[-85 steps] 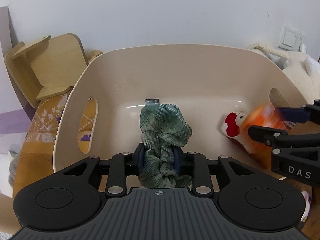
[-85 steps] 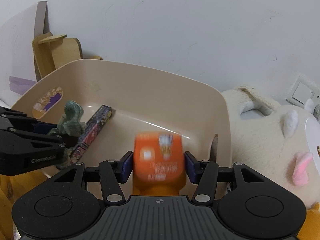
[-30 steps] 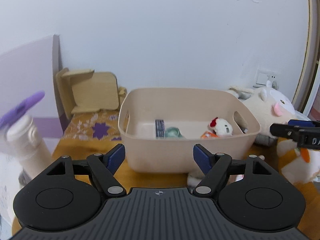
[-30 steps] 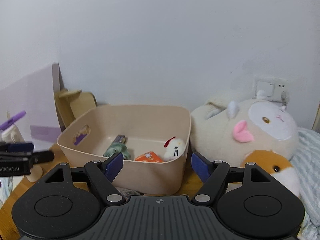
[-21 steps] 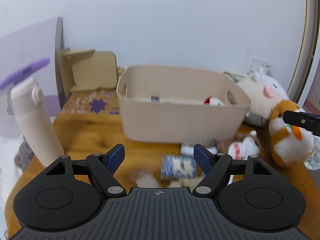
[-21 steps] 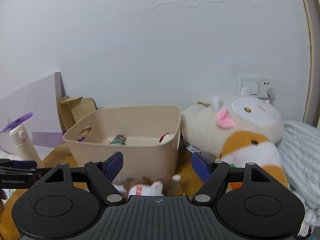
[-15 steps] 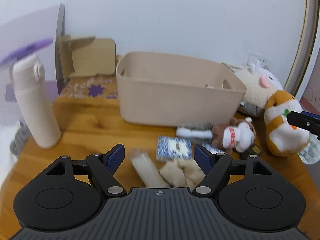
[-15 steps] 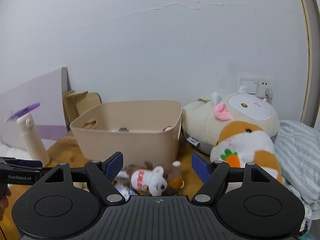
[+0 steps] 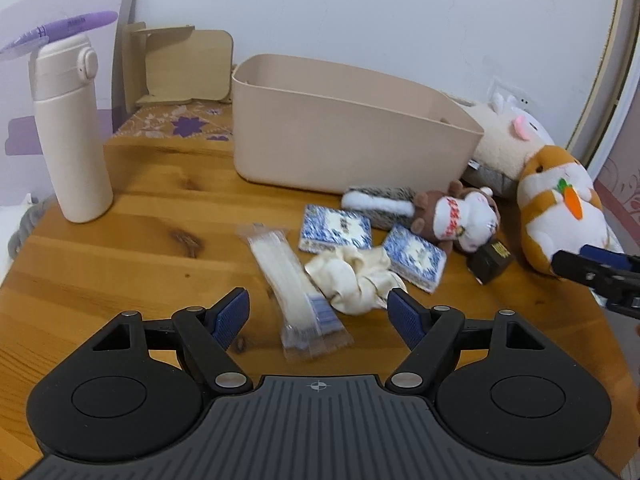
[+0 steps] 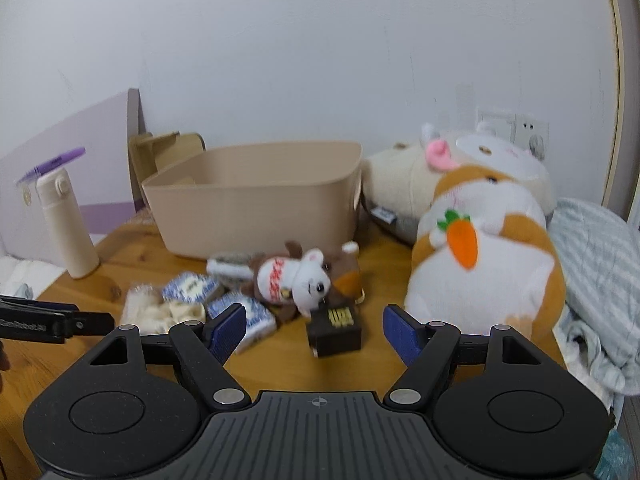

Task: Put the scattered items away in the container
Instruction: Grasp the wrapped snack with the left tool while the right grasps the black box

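Both grippers' fingers gape wide and empty. Between the left gripper's [image 9: 318, 312] fingers lies a clear packet [image 9: 294, 286], light and crinkly, likely slippery: grip mid-length. The small dark box [image 10: 336, 331] ahead of the right gripper [image 10: 314, 330] looks rigid; the beige bin [image 9: 344, 132] lies beyond.

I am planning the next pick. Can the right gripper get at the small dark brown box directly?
Probably yes. The right gripper is open and the dark brown box lies just ahead between its fingers, top uncovered, though the mouse plush touches its far side.
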Available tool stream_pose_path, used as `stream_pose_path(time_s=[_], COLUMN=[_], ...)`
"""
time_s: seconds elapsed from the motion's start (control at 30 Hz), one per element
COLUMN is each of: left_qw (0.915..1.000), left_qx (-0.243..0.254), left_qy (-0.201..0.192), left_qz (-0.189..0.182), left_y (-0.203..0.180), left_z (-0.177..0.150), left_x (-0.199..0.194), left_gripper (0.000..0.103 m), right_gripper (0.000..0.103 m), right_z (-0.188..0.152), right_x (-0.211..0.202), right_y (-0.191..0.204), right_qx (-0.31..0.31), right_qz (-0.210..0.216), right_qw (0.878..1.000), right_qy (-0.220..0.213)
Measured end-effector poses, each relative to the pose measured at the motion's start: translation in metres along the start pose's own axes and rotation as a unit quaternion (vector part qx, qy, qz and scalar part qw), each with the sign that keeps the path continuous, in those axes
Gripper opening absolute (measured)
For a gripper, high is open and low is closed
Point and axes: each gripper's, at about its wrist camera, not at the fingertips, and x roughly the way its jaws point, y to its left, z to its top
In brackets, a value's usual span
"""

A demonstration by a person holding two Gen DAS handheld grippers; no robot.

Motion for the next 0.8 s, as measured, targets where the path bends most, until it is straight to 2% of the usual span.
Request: stream_pose_path(time_s=[0.37, 0.6, 0.8], left_qw=[0.9993, 0.9986, 0.9985], left_qx=[-0.020, -0.031, -0.033], left_qy=[0.027, 0.042, 0.031], left_qz=[-0.015, 0.011, 0.032], left_y=[-0.005, -0.002, 0.005], left_z=[-0.014, -0.016, -0.010], left_x=[0.019, 0.041, 0.051], left_gripper=[0.078, 0.079, 0.079], right_gripper=[0.077, 0.077, 0.077], right_z=[-0.017, -0.021, -0.021], right_x=[0.027, 0.050, 0.069], right_y=[-0.001, -0.003, -0.003], right_qx=[-0.007, -0.007, -0.014], right_qz=[-0.011, -0.015, -0.021], right_qw=[0.999, 0.998, 0.997], right_qy=[0.039, 0.060, 0.072])
